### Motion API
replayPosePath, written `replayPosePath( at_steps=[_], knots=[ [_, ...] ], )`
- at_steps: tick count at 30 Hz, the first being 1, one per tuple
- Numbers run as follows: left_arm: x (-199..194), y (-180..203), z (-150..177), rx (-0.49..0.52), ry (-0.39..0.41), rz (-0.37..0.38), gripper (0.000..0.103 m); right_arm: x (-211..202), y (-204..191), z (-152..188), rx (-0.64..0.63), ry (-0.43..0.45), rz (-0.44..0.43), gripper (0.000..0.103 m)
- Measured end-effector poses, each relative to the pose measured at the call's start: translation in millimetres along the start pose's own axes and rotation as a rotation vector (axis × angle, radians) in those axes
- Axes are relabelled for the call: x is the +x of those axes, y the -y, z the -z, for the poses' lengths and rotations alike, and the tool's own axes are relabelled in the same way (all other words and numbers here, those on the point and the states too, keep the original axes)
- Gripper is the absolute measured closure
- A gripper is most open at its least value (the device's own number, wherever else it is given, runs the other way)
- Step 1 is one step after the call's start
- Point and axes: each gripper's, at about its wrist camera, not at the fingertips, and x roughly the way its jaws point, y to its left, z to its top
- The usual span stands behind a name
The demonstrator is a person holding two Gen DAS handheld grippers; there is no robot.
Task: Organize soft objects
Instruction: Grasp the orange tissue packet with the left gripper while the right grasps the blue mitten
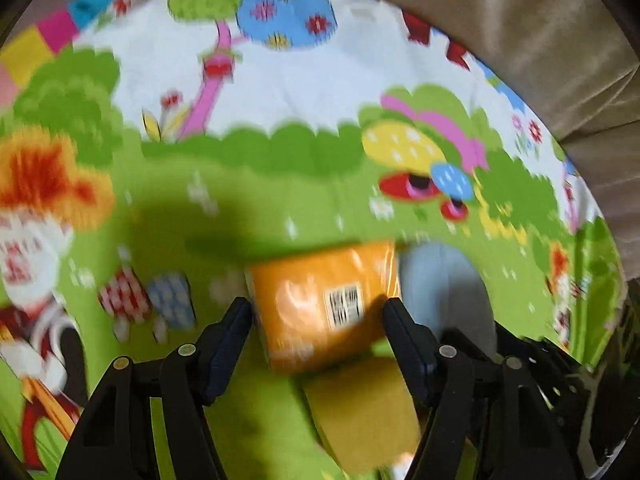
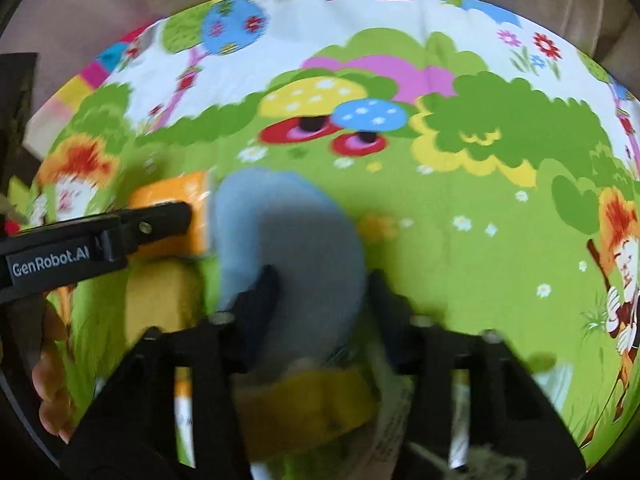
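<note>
Here my left claw (image 1: 318,312) is clamped on the orange packet (image 1: 324,304), the yellow sponge (image 1: 360,420) just below it on the play mat (image 1: 280,184). My right claw (image 2: 320,292) straddles the blue cloth (image 2: 288,248); whether it grips, I cannot tell. I'd set the packet down slowly, snug against its neighbours.

Barcode label (image 1: 345,306) blurred, unreadable

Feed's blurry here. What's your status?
Left gripper clamped on orange packet. Right gripper astride blue cloth, grip unclear. Yellow sponge alongside.
</note>
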Motion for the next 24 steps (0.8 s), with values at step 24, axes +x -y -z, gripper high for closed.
replayPosePath(
  at_steps=[24],
  knots=[
    [20, 39, -11, 0.593, -0.006, -0.123, 0.036, -59, -4, 70, -0.083, 0.045, -0.050, 0.091]
  ],
)
